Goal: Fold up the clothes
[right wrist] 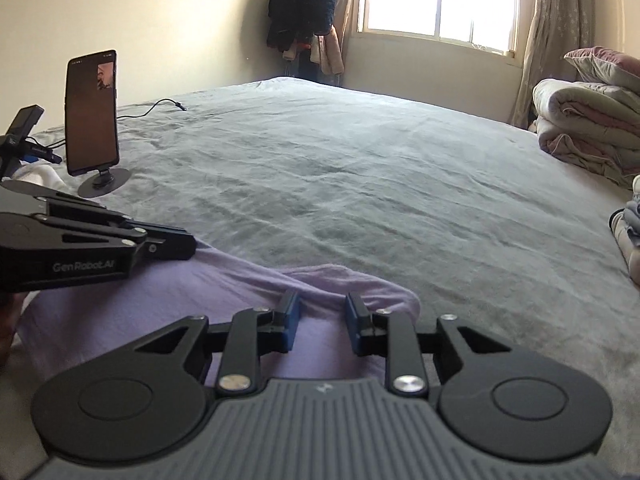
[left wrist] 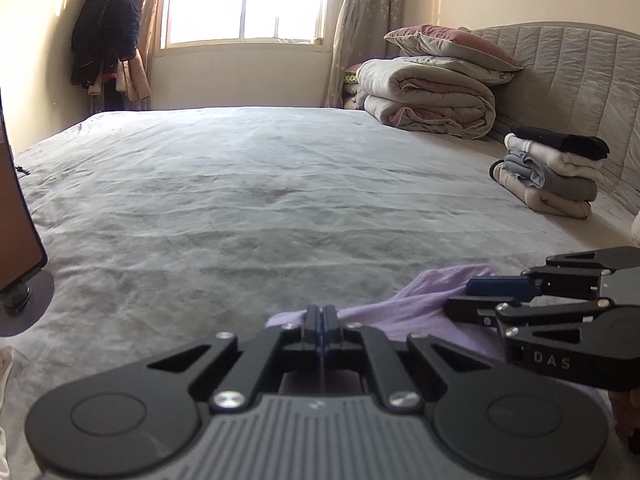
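A lilac garment (right wrist: 168, 312) lies crumpled on the grey bed sheet (right wrist: 360, 180), close to the near edge. My left gripper (left wrist: 322, 314) is shut, its tips pinching the garment's far edge; it also shows in the right wrist view as the left gripper (right wrist: 188, 245), lying low over the cloth. My right gripper (right wrist: 322, 312) is open just above a raised fold of the garment (left wrist: 400, 308), with cloth showing between its blue pads (right wrist: 289, 320). Seen from the left wrist, the right gripper (left wrist: 468, 296) sits to the right of the left one, jaws apart.
A phone on a round stand (right wrist: 93, 116) stands at the bed's left side, with a cable (right wrist: 160, 105) behind it. A stack of folded clothes (left wrist: 552, 176) and rolled duvets with pillows (left wrist: 432, 96) sit by the padded headboard (left wrist: 572, 80). Coats (left wrist: 106, 28) hang beside the window.
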Demonstrator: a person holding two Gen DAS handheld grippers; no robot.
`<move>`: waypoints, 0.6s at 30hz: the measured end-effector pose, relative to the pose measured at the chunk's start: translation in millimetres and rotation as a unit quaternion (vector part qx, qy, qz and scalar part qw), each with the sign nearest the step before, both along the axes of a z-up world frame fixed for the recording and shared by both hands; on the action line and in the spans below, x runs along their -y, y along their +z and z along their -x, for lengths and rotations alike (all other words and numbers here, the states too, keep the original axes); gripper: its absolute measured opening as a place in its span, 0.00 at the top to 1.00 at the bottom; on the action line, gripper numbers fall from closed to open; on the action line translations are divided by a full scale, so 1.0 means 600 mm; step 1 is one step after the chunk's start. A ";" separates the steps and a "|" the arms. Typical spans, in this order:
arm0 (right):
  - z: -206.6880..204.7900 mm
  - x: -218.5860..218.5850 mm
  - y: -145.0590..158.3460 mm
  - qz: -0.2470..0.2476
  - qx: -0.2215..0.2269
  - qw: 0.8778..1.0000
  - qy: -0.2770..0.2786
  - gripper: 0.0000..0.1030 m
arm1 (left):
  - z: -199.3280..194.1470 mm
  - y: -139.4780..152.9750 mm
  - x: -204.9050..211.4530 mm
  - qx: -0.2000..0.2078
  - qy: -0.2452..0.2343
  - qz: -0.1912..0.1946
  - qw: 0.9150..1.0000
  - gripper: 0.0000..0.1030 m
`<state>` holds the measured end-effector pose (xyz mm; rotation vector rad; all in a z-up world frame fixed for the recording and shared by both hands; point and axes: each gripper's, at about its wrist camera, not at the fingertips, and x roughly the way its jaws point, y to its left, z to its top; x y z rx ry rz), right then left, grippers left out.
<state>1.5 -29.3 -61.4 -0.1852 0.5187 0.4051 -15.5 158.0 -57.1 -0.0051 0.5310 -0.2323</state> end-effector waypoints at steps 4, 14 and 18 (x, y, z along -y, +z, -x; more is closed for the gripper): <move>-0.027 0.006 -0.005 0.015 -0.007 1.000 -0.017 0.76 | -0.016 -0.003 -0.012 -0.016 0.017 0.005 1.000 0.96; 0.012 0.020 0.022 0.004 -0.009 1.000 -0.006 0.76 | -0.001 0.037 -0.027 -0.018 0.015 0.020 1.000 0.94; 0.056 0.009 0.030 -0.001 -0.017 0.999 0.031 0.76 | 0.031 0.047 -0.013 -0.010 -0.036 0.005 0.999 0.94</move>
